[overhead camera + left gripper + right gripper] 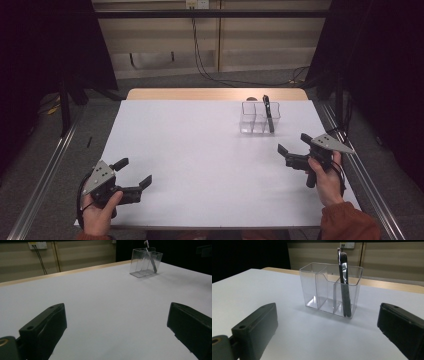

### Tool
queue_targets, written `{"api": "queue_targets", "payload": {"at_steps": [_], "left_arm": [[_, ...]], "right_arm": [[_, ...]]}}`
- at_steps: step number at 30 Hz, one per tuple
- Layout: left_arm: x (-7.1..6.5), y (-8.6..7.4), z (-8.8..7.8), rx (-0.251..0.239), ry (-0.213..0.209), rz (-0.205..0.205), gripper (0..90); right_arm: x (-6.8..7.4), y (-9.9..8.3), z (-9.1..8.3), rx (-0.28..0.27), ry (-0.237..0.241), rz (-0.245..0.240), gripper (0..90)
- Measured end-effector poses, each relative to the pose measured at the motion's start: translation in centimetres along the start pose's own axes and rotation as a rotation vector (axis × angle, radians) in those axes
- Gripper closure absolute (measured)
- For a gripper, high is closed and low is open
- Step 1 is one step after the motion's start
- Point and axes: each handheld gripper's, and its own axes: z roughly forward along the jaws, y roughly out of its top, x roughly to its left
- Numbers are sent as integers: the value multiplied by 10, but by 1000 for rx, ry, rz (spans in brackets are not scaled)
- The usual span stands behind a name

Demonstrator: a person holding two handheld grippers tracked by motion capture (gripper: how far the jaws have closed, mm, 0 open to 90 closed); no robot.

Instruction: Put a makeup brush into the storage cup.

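Both grippers, left point(136, 172) and right point(294, 142), jaws spread wide and empty; dark pen point(344, 282) upright in clear organizer's point(322, 287) end compartment, far right on counter point(200, 150).

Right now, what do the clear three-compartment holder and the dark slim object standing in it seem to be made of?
The clear three-compartment holder looks like glossy transparent plastic, perhaps acrylic: the table shows through its walls and its edges catch highlights. The dark slim object standing in the end compartment has a matte black lower part, possibly rubber or plastic, and a shiny upper part that reflects light like polished metal; what it is stays unclear.
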Motion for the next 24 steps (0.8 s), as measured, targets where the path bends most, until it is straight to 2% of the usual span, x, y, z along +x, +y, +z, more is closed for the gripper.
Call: {"api": "queue_targets", "payload": {"at_steps": [2, 4, 9, 24], "left_arm": [[0, -1, -1, 5, 5, -7, 25], [0, -1, -3, 3, 13, -5, 25], [1, -2, -5, 0, 26, -10, 22], [2, -3, -10, 0, 28, -16, 22]], "right_arm": [[2, -3, -3, -2, 6, 10, 25], [5, -6, -6, 6, -8, -22, 26], [6, -12, -16, 4, 1, 3, 25], [14, -29, -44, 14, -18, 3, 17]]}}
